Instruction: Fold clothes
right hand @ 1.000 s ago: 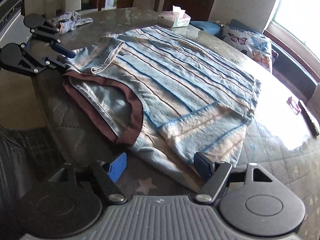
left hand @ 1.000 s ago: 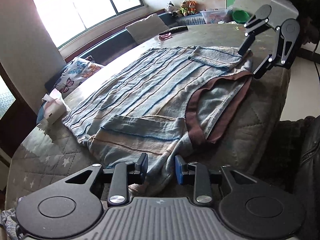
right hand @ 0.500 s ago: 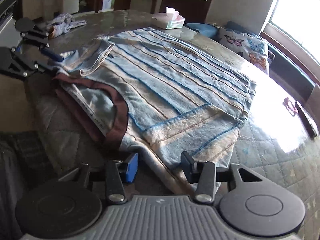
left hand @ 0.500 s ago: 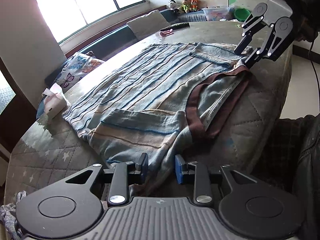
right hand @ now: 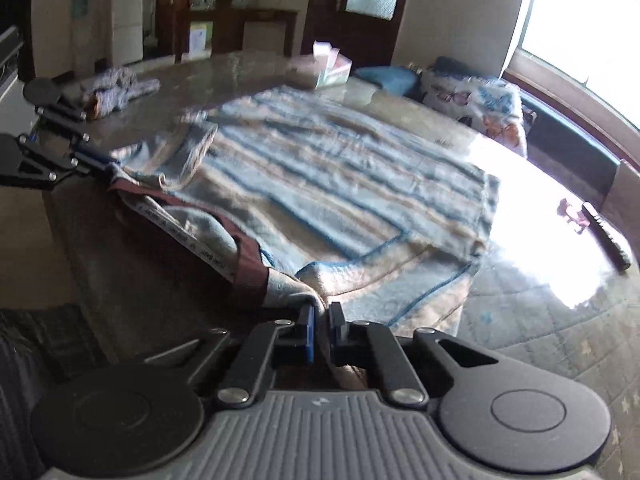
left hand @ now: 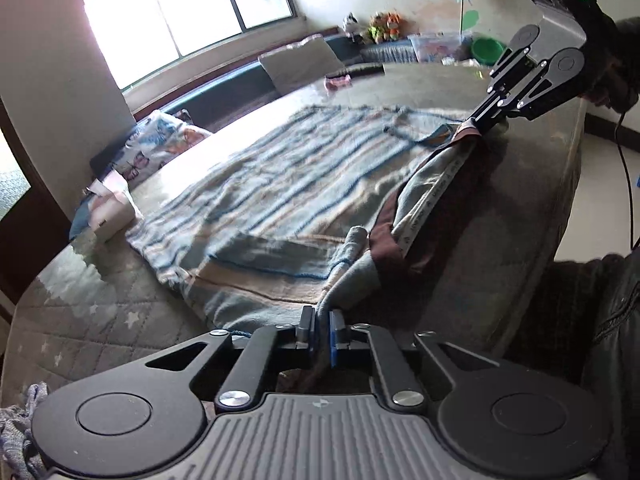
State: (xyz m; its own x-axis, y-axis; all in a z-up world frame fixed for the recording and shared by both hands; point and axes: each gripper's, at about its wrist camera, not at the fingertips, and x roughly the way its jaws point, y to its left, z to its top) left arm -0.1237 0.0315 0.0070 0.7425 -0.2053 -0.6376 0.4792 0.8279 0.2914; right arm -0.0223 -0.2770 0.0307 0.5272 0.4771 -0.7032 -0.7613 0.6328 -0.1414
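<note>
- Left wrist view: left gripper (left hand: 320, 330) clamped on a bunched corner of the striped shirt (left hand: 280, 184) at the near edge of the table (left hand: 532, 216). Rest of the shirt lies spread flat toward the window, sleeves already turned in over the body. Right gripper (left hand: 476, 120) visible far side, pinching the other shoulder next to the brown collar (left hand: 384, 236).
- Right wrist view: right gripper (right hand: 319, 328) closed on fabric just beside the collar; left gripper (right hand: 100, 160) at the far shoulder, also gripping cloth.
- Why: symmetric hold on both shoulders keeps the collar edge taut and level, so it should carry over toward the hem as one straight fold.
- Tissue box (right hand: 332, 68) and another garment (right hand: 116, 90) sit clear of the shirt.
</note>
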